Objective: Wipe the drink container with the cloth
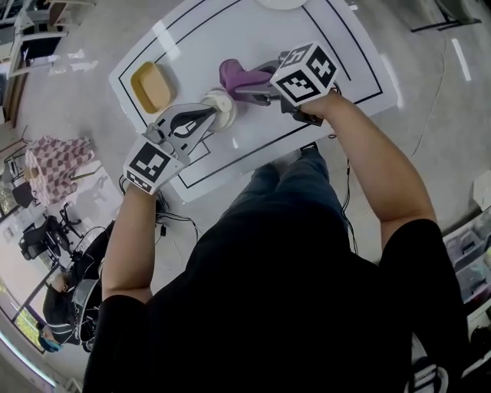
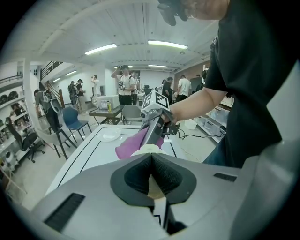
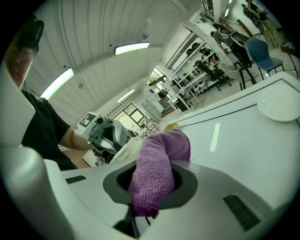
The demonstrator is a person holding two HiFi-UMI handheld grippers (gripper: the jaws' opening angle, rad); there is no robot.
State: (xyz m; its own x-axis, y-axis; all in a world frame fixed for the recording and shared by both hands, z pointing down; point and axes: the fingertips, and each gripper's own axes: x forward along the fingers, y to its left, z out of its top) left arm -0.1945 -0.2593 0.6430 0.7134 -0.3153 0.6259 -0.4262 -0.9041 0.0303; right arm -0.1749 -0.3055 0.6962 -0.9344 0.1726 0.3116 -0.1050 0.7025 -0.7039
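The drink container [image 1: 220, 106] is a cream cup on the white table [image 1: 337, 46]. My left gripper [image 1: 209, 115] reaches it from the left and is shut on its rim. In the left gripper view the cream wall [image 2: 153, 186] shows between the closed pads. My right gripper [image 1: 244, 86] comes in from the right and is shut on a purple cloth [image 1: 233, 74]. The cloth bulges out past the jaws just behind and above the cup. In the right gripper view the cloth [image 3: 154, 173] fills the jaws, with the left gripper [image 3: 110, 136] and cup [image 3: 124, 152] beyond it.
A yellow dish [image 1: 151, 86] lies on the table left of the cup. A white plate [image 1: 282, 3] sits at the far edge. Black lines mark the tabletop. Chairs, desks and several people stand in the room beyond the table.
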